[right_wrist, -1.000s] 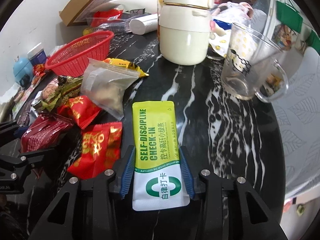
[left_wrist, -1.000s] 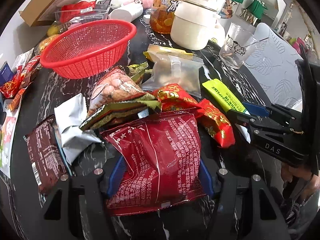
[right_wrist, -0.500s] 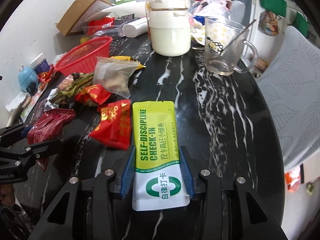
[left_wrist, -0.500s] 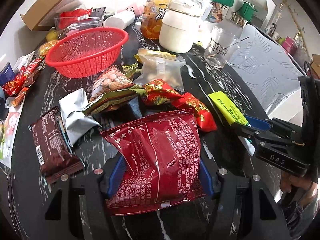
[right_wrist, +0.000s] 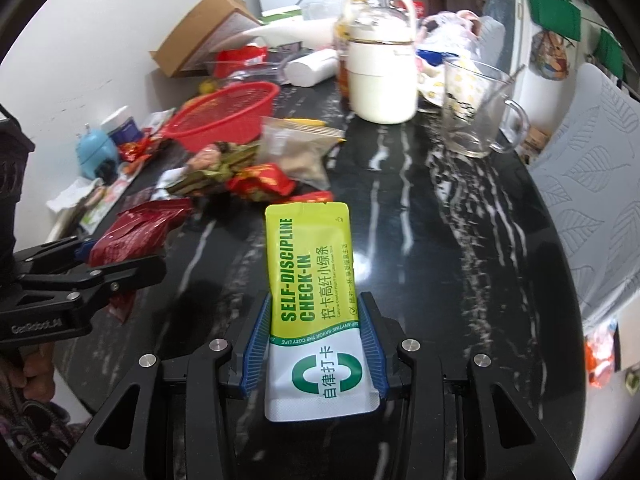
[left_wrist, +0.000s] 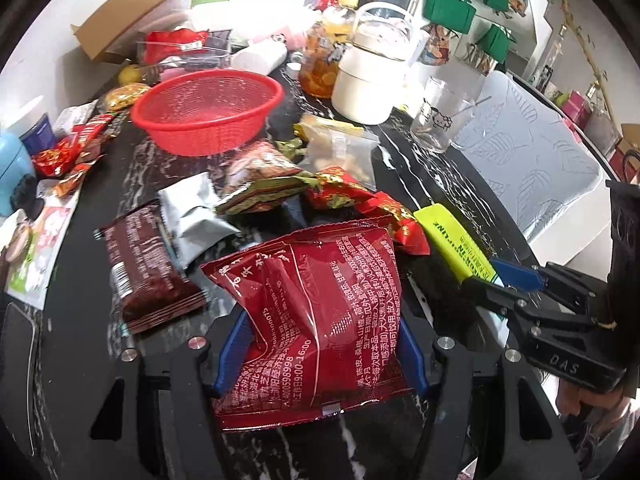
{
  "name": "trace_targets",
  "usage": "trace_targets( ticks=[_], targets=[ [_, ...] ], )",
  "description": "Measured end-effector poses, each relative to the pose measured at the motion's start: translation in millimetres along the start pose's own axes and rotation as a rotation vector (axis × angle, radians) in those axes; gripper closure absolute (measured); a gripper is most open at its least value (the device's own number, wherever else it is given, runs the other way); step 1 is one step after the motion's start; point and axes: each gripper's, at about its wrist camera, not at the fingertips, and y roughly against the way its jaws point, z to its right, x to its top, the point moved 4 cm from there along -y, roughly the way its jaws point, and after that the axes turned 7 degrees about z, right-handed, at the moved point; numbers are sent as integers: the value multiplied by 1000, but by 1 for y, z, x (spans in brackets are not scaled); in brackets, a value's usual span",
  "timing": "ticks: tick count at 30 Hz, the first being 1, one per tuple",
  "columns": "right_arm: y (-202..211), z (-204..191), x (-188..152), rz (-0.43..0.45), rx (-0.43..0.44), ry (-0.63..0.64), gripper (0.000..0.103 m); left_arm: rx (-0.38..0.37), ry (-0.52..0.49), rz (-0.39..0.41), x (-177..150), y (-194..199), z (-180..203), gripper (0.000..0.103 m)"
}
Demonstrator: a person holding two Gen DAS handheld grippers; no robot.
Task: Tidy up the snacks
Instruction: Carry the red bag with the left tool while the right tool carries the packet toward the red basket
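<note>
- Left gripper (left_wrist: 320, 344) is clamped on a red snack bag (left_wrist: 316, 312), blue pads pressing both its sides; right gripper (right_wrist: 316, 344) is clamped narrow on a yellow-green sachet (right_wrist: 310, 280), whose long axis runs straight out along the fingers.
- Ahead and to the left of both grippers sits the red mesh basket (left_wrist: 208, 112), beyond the pile of loose packets (left_wrist: 264, 188); judged as the likely drop spot, it lies nearer the left gripper (the right one would have to cross that pile).
- From the left wrist view the basket's inside shows, apparently empty, as does the brown bar (left_wrist: 148, 264) lying flat beside the bag.
- Only the right wrist view shows the bare marbled table (right_wrist: 460, 240) and the glass mug (right_wrist: 476, 112) off to the right.
</note>
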Motion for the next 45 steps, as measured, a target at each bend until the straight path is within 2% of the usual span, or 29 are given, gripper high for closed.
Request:
trace_targets(
  ticks=[8, 17, 26, 45],
  targets=[
    [-2, -33, 2, 10, 69, 42, 61, 36, 43, 36, -2, 17, -22, 40],
    [-7, -63, 18, 31, 138, 89, 61, 68, 75, 98, 11, 36, -43, 40],
    [-11, -77, 54, 80, 181, 121, 61, 70, 84, 177, 47, 46, -56, 40],
    [-16, -82, 148, 213, 206, 166, 60, 58, 32, 331, 138, 52, -70, 40]
  ],
)
